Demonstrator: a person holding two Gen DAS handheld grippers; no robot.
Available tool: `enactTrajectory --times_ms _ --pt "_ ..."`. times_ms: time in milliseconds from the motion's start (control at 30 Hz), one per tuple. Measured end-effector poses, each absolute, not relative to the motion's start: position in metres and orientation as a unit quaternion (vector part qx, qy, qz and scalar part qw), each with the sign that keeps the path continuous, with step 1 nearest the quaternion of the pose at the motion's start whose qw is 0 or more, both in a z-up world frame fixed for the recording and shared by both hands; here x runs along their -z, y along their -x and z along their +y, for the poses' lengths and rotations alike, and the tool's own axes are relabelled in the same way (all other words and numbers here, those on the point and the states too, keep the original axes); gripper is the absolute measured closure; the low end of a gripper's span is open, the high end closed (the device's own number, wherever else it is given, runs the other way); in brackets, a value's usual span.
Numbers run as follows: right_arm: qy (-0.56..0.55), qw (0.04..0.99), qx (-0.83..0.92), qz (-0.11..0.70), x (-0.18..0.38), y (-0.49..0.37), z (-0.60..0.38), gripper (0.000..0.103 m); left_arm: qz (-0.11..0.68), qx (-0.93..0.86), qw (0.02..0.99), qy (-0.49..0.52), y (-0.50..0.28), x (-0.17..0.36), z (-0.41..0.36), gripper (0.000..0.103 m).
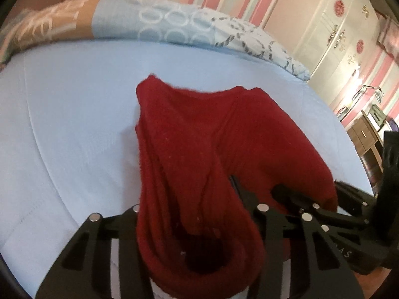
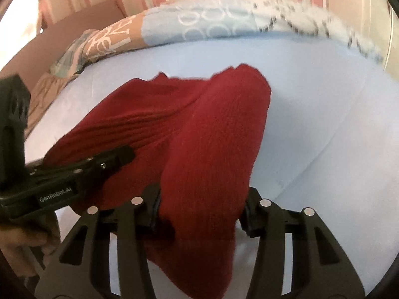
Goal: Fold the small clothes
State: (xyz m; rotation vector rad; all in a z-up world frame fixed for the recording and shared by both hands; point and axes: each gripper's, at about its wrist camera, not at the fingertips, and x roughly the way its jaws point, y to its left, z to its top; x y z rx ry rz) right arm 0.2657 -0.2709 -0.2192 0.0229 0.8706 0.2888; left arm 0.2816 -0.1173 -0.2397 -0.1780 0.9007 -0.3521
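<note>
A dark red knit garment [image 1: 199, 129] lies on a light blue bedsheet [image 1: 69, 124], and its near edge is gathered up into both grippers. In the left wrist view my left gripper [image 1: 192, 211] is shut on a thick bunched roll of the red knit that fills the gap between its fingers. To its right, my right gripper [image 1: 294, 196] bites the same edge. In the right wrist view my right gripper [image 2: 200, 209] is shut on a fold of the garment [image 2: 219, 124]. My left gripper [image 2: 119, 157] grips the cloth at the left, with a hand below it.
A patterned quilt [image 1: 162, 22] in blue, tan and white lies along the far side of the bed. Behind it is a pink striped wall. At the right stand a white wardrobe [image 1: 334, 32] and a wooden bedside cabinet [image 1: 364, 134]. Bare sheet [image 2: 324, 124] shows on both sides of the garment.
</note>
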Motion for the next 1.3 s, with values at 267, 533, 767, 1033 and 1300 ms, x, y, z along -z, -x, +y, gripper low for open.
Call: enactTrajectory --times_ms 267,533,767,1033,1300 --pt "0.028 0.922 -0.113 0.369 0.182 -0.243 -0.307 0.055 0.394 0.192 0.897 0.057 -0.268 0.198 -0.164 0.058" --pt "0.051 0.942 -0.072 0.324 0.144 -0.202 -0.371 0.055 0.362 0.203 0.909 0.03 -0.242 0.156 -0.24 0.058" --pt "0.04 0.951 -0.039 0.303 0.127 -0.166 -0.439 0.055 0.345 0.231 0.91 0.009 -0.219 0.132 -0.312 0.058" --pt "0.03 0.955 -0.016 0.295 0.125 -0.129 -0.504 0.055 0.334 0.258 0.906 -0.019 -0.194 0.127 -0.382 0.058" --pt "0.012 0.951 -0.025 0.309 0.172 -0.107 -0.549 0.055 0.345 0.253 0.903 -0.046 -0.173 0.171 -0.43 0.058"
